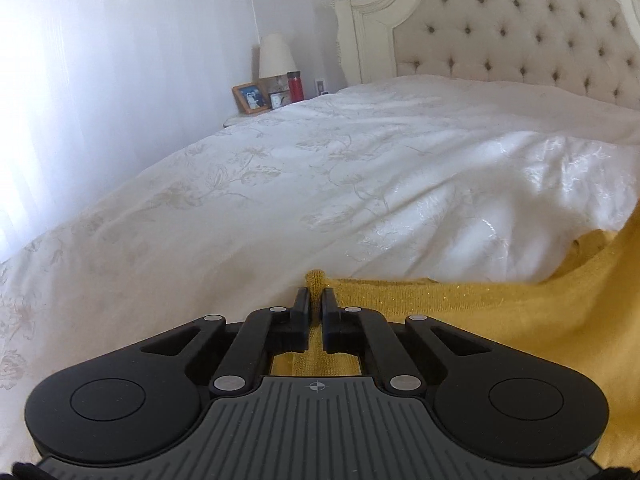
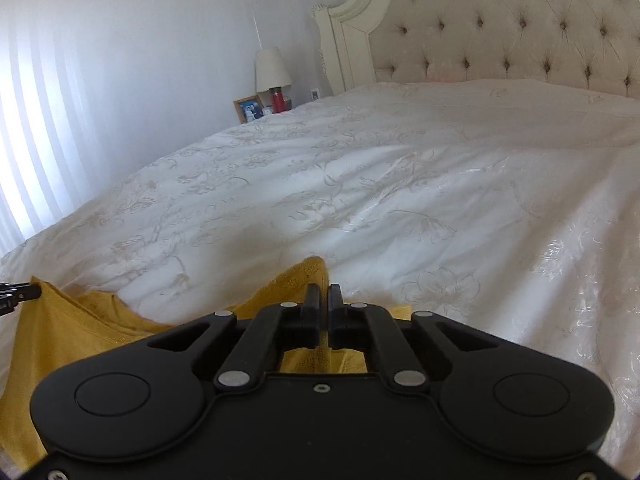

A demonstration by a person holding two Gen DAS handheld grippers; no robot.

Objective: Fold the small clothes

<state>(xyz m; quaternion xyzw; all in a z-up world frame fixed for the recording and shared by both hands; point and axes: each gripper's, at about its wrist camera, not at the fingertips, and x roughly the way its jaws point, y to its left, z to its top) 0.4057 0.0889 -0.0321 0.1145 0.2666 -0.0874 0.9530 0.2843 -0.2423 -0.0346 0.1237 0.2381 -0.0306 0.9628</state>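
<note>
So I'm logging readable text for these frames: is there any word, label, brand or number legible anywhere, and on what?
None can be read.
Red bottle: no lettering legible, too small.
Small clock: face too blurred to read.
Framed photo: no text shows.
Left gripper: only a crosshair mark, no words.

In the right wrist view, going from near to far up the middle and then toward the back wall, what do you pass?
right gripper, shut on the yellow garment → white floral bedspread → red bottle under the lamp beside the bed.
</note>
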